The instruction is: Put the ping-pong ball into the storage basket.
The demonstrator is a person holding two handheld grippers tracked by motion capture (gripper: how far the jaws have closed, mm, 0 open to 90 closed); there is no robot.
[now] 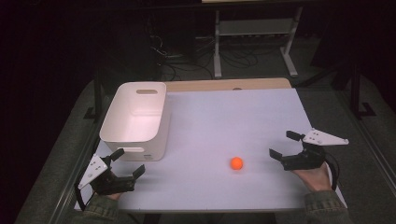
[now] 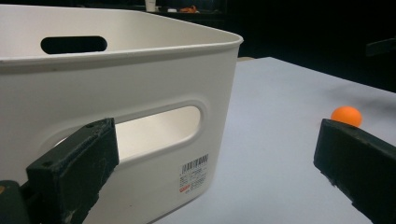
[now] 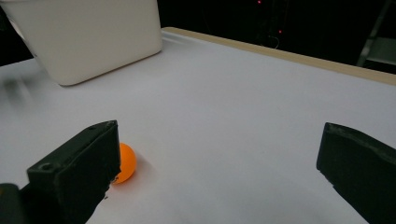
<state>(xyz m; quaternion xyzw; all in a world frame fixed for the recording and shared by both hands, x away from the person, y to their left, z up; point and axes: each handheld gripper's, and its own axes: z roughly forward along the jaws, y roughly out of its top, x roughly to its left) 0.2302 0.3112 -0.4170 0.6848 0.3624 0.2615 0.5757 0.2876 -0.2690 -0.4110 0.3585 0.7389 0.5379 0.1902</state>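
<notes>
Left hand-held gripper (image 1: 129, 163): at the near left corner of the surface, held in a hand with an olive sleeve; its jaws stand wide apart with nothing between them, released, just in front of the bin's near wall.
Right hand-held gripper (image 1: 281, 143): near the right edge, jaws spread wide and empty, pointing left toward the ball; a grey three-cornered plate sits on top.
Ball (image 1: 236, 163): small and orange, resting on the surface in the near middle, between the two grippers, closer to the right one and clear of its jaws; in the right gripper view it lies just beyond the left jaw.
Surface (image 1: 224, 116): pale white sheet over a wooden top, whose wood edge shows along the far side.
Bin (image 1: 135, 119): white plastic, open at the top, standing on the left, with slot handles in its near and far walls.
Label (image 2: 193, 172): small white sticker low on the bin's near wall, with a barcode, lines of print too small to read and a red mark.
Far background: dark floor with cables and a white metal frame.
</notes>
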